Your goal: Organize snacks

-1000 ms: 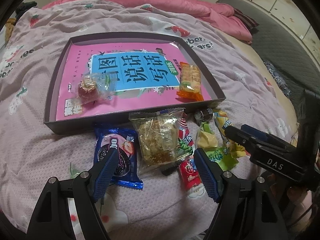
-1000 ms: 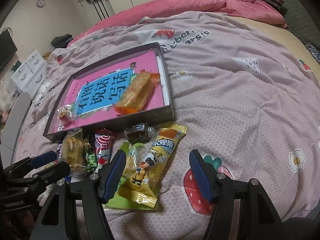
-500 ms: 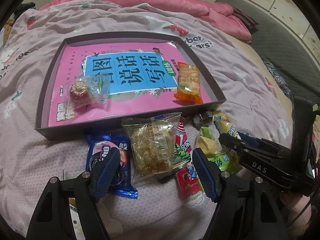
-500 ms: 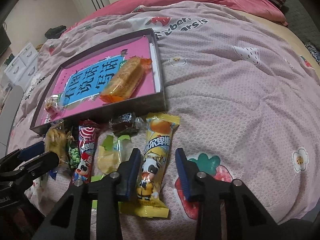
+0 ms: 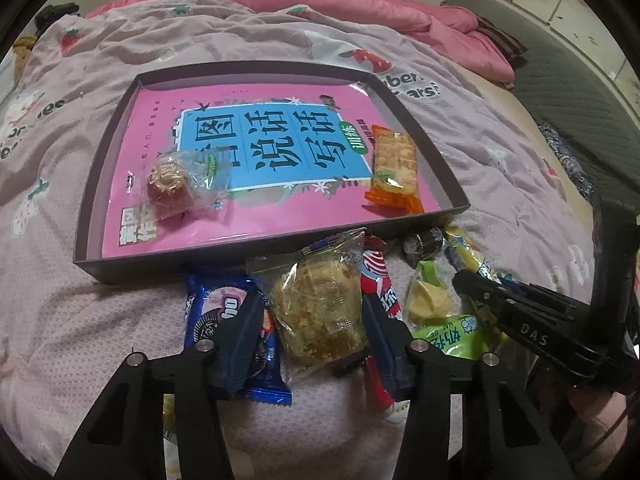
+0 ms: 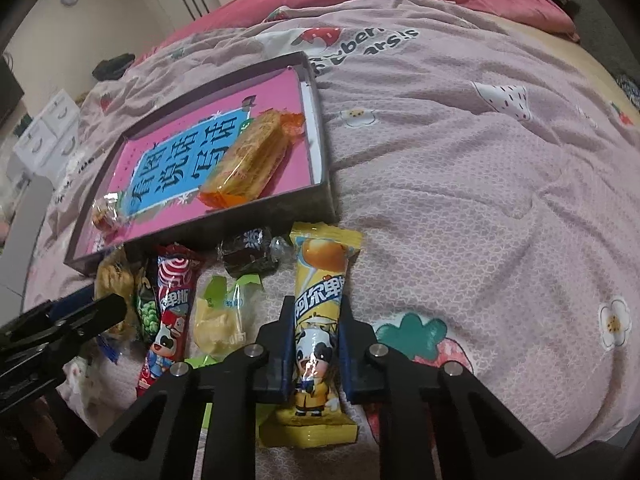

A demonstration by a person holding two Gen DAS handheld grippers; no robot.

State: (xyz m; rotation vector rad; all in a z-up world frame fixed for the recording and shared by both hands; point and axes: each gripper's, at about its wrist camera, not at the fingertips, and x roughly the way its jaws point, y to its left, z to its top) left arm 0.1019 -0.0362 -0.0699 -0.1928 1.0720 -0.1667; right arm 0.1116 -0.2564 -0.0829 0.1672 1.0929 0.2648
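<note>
Snacks lie on a pink bedspread in front of a dark shallow tray (image 5: 90, 208) lined with a pink book. My left gripper (image 5: 314, 322) points down at a clear packet of golden crumbly snack (image 5: 320, 308); its jaws are closing, and both pads touch the packet's sides. In the right wrist view my right gripper (image 6: 316, 330) is shut on a yellow packet with a cartoon cow (image 6: 320, 276), which lies lengthwise between the pads. The tray holds a red sweet in clear wrap (image 5: 170, 184) and an orange cracker packet (image 5: 394, 164).
Beside the clear packet lie a blue biscuit packet (image 5: 212, 312), a red striped packet (image 5: 380, 280), a green and yellow packet (image 5: 432, 300) and a dark wrapped sweet (image 5: 424, 240). The right gripper's body (image 5: 528, 324) reaches in from the right. A pink quilt (image 5: 360, 4) is bunched at the back.
Both grippers' jaws have come together, the left around the clear crumbly packet and the right onto the yellow cow packet. Neither hand has shifted much.
</note>
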